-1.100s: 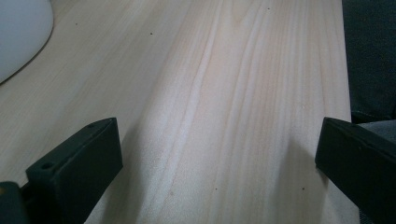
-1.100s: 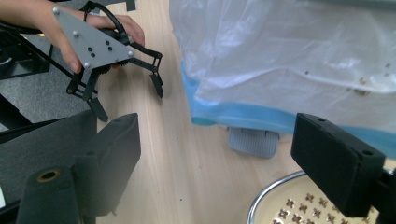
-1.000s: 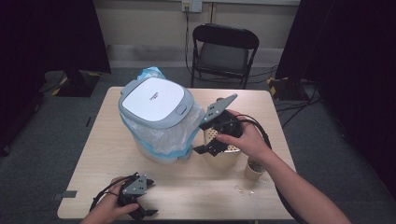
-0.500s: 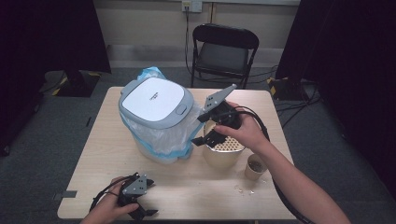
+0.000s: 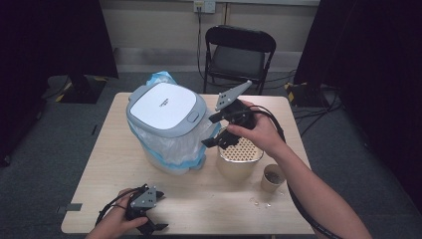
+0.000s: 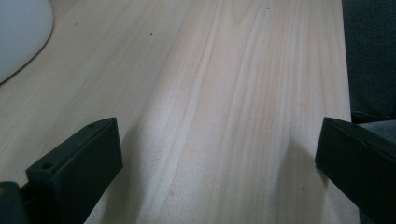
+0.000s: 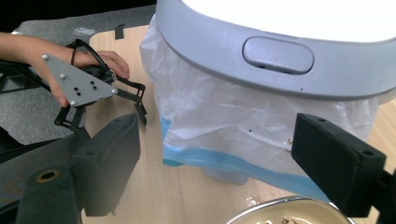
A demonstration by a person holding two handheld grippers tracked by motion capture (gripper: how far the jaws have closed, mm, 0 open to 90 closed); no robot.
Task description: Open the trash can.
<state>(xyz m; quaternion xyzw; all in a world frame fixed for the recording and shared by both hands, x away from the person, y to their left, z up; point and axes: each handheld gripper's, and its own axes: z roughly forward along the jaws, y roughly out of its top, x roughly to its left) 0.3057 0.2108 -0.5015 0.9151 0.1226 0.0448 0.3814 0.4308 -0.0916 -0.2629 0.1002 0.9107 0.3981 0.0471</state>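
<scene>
A white bin with a grey-rimmed lid [image 5: 163, 105] stands left of the table's middle, lined with a clear bag with a blue band [image 5: 174, 149]. My right gripper [image 5: 212, 131] hovers open beside the bin's right side, above a cream bowl with a perforated insert [image 5: 242, 153]. In the right gripper view the open right gripper [image 7: 219, 163] faces the bag [image 7: 233, 116] under the lid's push button [image 7: 278, 55], nothing between the jaws. My left gripper [image 5: 155, 219] rests open near the front edge. The left gripper [image 6: 219, 163] frames bare wood.
A small paper cup [image 5: 272, 177] stands right of the bowl, with crumbs [image 5: 259, 201] on the table [image 5: 109, 164] in front of it. A folding chair [image 5: 239, 55] stands behind the table. The bowl's rim [image 7: 280, 210] lies just under my right gripper.
My right gripper has risen a little from the bowl and drawn closer to the bin's side. The left gripper has stayed put.
</scene>
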